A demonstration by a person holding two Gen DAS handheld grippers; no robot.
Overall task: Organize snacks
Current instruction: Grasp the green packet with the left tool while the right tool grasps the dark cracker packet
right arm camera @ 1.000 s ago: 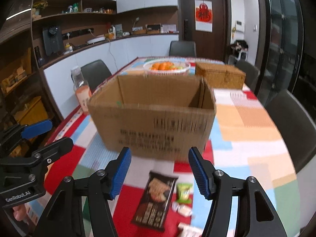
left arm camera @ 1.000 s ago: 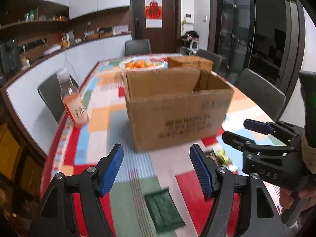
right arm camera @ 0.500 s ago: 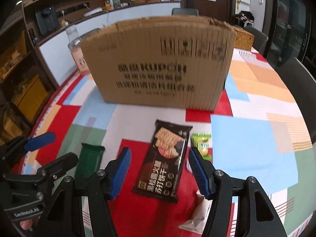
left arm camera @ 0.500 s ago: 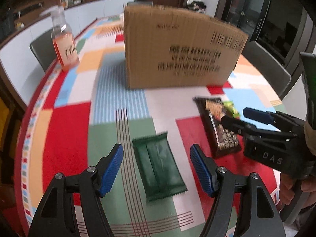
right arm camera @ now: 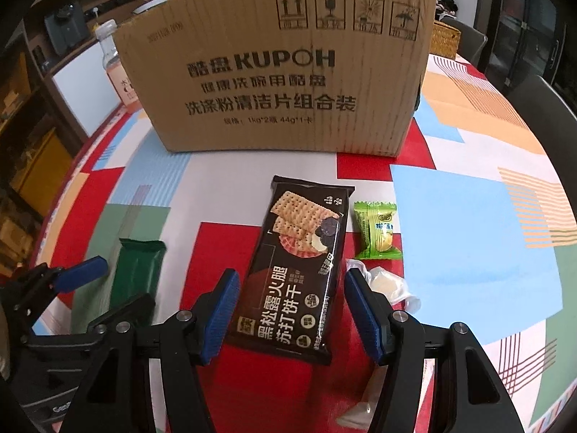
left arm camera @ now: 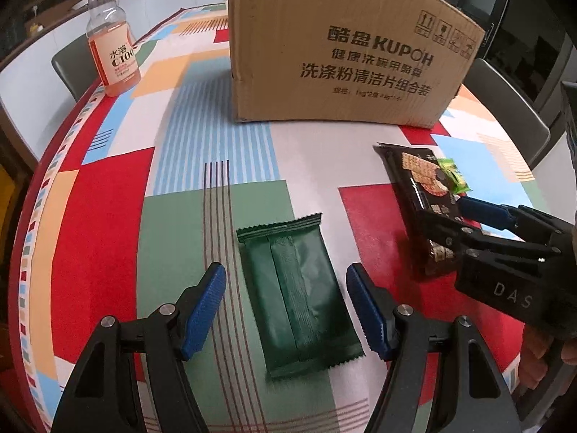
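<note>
Bottle (left arm camera: 114, 46): an orange drink with a white cap, standing upright far ahead and to the left of the left claw, near the table edge.
Left claw (left arm camera: 286, 310): blue pads spread apart over the table, gripping nothing; a dark green packet lies flat between them, touching neither pad.
Green packet (left arm camera: 297, 297): seam side up, on a green patch of the patterned cloth, just left of the right claw in the right wrist view (right arm camera: 135, 276).
Cardboard box (left arm camera: 342, 50): brown, printed KUPOH, standing well ahead of both claws.
Table (left arm camera: 101, 216): covered in a cloth of red, blue, green and orange blocks.
Right claw (right arm camera: 290, 314): pads held apart, clamped on nothing; the near end of a black cracker packet lies between them.
Cracker packet (right arm camera: 301, 267): flat, face up, long side running away from the right claw toward the box.
Green candy (right arm camera: 377, 231): a small wrapped sweet just right of the cracker packet, ahead of the right pad.
White wrapped sweet (right arm camera: 387, 285): beside the right pad's outer face; whether it touches is unclear.
</note>
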